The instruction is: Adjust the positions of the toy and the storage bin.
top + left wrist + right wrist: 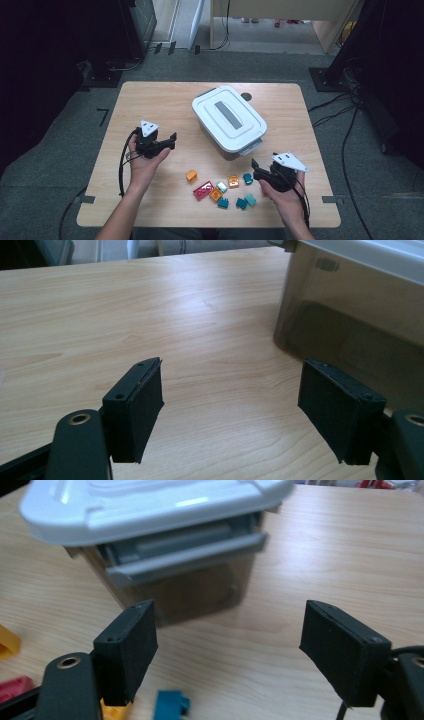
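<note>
A clear plastic box with a white lid sits mid-table, its grey latch facing the near side. Several small bricks lie in front of it: orange, red and teal among them. My left gripper hovers left of the box, open, nothing between its pads; the box wall is at the right of its view. My right gripper is open near the box's front right corner, above the bricks. A teal brick lies just below its jaws.
The wooden table has bare room on its left and far sides. A small dark round disc lies behind the box. Cables and dark equipment stand on the floor around the table.
</note>
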Motion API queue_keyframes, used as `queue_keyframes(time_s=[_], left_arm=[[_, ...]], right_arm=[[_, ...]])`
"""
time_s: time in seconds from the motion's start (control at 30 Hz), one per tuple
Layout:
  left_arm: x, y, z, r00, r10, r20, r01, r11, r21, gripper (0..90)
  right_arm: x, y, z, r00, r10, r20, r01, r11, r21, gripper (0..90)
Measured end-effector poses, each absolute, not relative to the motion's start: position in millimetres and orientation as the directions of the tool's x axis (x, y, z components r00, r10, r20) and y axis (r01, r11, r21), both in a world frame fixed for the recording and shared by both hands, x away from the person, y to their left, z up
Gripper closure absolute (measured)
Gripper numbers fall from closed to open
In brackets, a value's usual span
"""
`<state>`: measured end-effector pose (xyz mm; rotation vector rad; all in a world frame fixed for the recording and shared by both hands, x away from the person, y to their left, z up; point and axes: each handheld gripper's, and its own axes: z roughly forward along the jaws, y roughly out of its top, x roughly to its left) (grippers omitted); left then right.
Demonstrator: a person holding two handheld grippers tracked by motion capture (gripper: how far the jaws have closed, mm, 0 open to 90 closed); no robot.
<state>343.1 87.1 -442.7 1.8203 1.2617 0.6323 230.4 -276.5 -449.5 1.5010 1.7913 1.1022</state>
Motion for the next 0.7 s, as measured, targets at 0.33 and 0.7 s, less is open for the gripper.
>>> queue_keyframes(time_s=[0.33, 0.7], left_arm=[[357.2, 66.4, -439.5, 0.417, 0.909, -0.033, 0.505, -0.202, 0.839, 26.0], [362.2, 59.3, -438.0, 0.430, 0.902, -0.037, 0.495, -0.201, 0.845, 26.2]], right_arm=[[247.2, -244.8, -448.5, -0.205, 0.976, 0.076, 0.515, 0.042, 0.856, 14.2], [255.5, -259.8, -449.9, -0.151, 0.986, 0.066, 0.529, 0.025, 0.848, 14.2]])
